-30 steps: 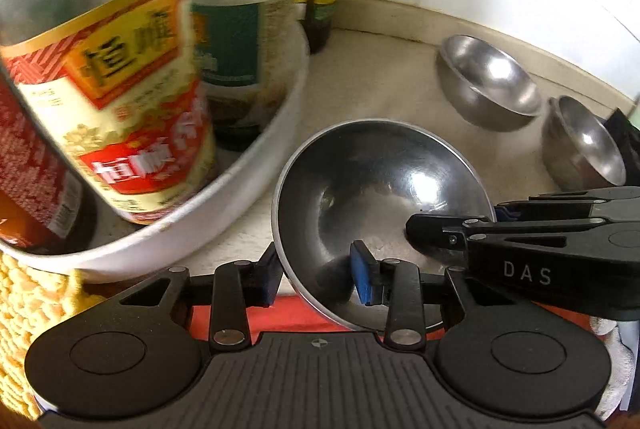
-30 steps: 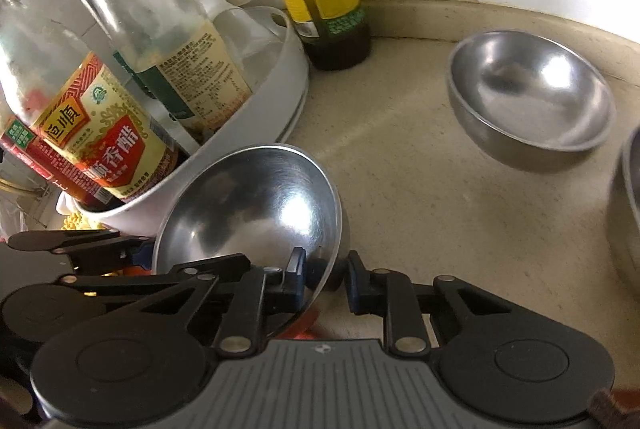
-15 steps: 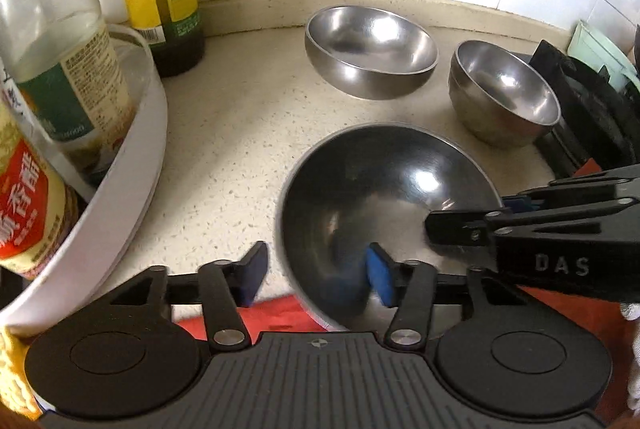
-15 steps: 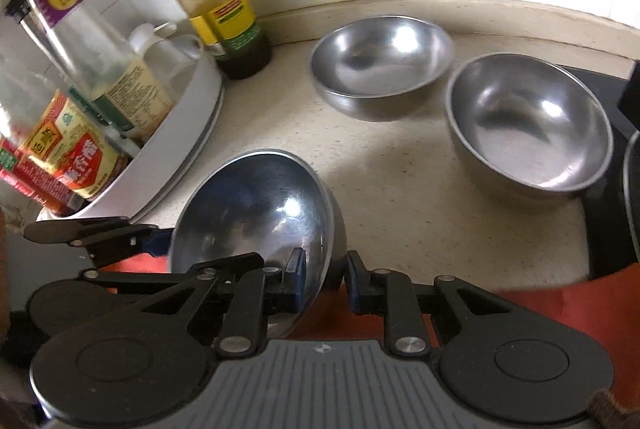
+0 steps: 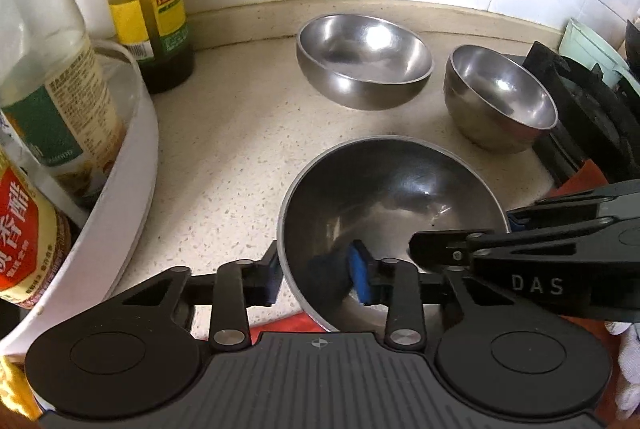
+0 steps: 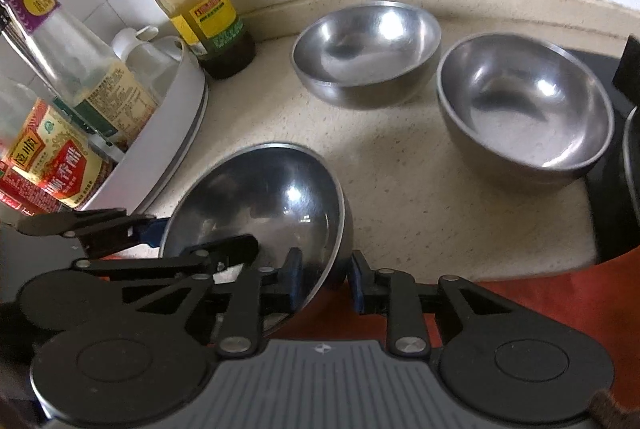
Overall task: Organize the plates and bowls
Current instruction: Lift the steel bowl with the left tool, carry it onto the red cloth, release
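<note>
Left wrist view: left claw (image 5: 316, 279) and right claw (image 6: 323, 279) both clamp the near steel bowl's (image 5: 384, 197) rim, the left having just closed.

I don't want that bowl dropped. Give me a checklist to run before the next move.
1. Grip of the left hand-held gripper on the held bowl rim: ok; jaws have just been closing, rim between them.
2. Grip of the right hand-held gripper on the opposite rim: ok.
3. Nothing inside the held bowl: ok.
4. Upright and empty, the wide bowl and the deep bowl: ok.
5. Bare countertop on the way to them: ok.
6. Whether the held bowl nests in either: cannot tell.
</note>
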`<state>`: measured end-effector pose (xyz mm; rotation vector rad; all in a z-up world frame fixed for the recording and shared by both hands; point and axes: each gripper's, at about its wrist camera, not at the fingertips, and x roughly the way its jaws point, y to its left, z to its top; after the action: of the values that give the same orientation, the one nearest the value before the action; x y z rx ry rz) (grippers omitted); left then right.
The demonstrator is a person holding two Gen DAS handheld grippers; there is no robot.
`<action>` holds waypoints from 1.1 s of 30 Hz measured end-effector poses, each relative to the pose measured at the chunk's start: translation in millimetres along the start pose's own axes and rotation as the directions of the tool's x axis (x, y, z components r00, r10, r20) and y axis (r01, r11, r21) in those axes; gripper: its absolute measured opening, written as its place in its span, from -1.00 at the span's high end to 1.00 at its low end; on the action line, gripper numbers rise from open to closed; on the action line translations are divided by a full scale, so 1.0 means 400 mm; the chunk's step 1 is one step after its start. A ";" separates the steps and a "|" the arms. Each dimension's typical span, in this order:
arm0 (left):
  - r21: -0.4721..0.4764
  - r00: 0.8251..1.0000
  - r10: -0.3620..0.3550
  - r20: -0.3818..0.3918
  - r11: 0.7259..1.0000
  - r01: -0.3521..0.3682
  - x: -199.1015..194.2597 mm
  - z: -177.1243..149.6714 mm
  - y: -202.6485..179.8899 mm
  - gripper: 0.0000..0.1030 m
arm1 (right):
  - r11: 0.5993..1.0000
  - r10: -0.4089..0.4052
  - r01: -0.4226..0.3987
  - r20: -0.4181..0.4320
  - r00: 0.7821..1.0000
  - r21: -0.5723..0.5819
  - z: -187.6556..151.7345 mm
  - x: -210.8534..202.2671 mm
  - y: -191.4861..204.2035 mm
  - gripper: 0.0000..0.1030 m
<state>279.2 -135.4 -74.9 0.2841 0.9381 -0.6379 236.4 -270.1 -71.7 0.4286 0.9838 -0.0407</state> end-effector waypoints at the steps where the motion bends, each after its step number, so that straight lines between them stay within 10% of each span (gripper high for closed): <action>1: 0.000 1.000 0.005 -0.002 1.000 -0.005 0.000 0.001 -0.002 0.18 | 1.000 0.004 -0.004 0.006 1.000 0.002 0.000 0.001 -0.003 0.55; 33: -0.001 0.967 0.144 0.212 0.989 -0.147 -0.251 -0.002 -0.221 0.18 | 0.992 0.096 -0.079 0.200 0.975 -0.094 -0.054 -0.281 -0.019 0.57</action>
<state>180.9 -165.5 10.6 0.2889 0.7012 -0.5287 154.7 -286.9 6.9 0.3805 0.7601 0.0364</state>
